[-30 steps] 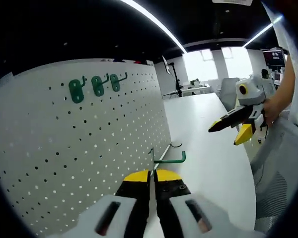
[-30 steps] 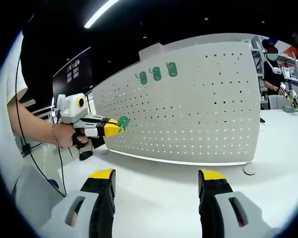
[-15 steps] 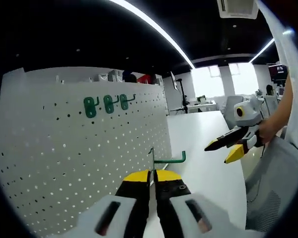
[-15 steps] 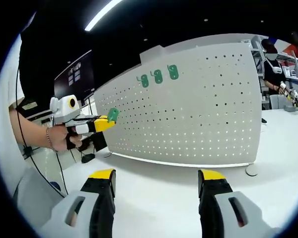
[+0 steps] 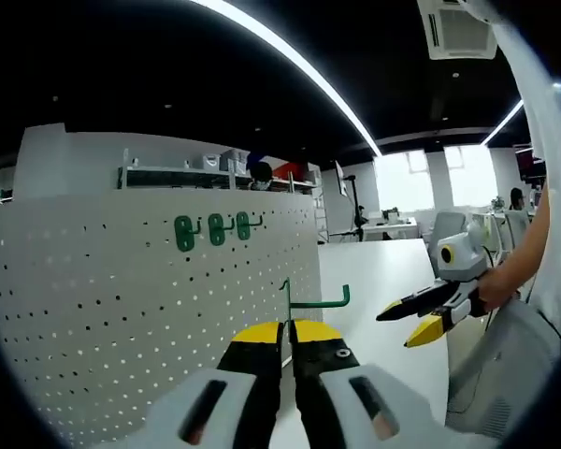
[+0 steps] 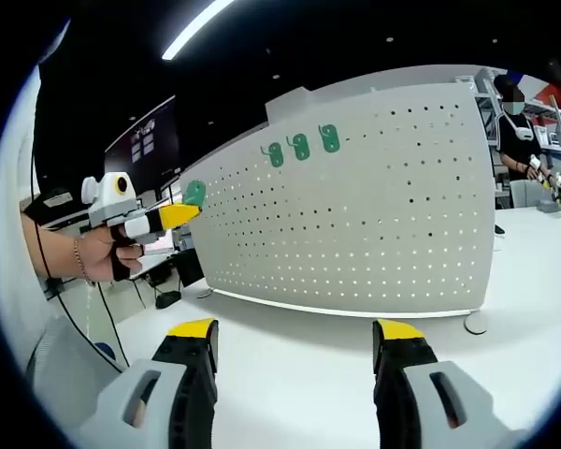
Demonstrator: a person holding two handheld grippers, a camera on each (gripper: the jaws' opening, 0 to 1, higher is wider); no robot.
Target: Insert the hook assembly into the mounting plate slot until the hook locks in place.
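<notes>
I've got the left gripper (image 5: 285, 329) clamped on the green hook (image 5: 310, 297) (right gripper (image 6: 294, 341) wide open, empty); level its back plate square to the pegboard (image 6: 374, 215) beside the 3 mounted hooks (image 5: 215, 230).

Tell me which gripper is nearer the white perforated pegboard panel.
Left. The left gripper, shut on a green metal hook, is raised by the white perforated pegboard panel near its end. The right gripper hangs open over the white table, farther back.

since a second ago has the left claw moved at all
Yes. In the right gripper view the left claw, shut on a green hook, has risen and drifted left against the white pegboard, from near its lower edge towards its top corner.
</notes>
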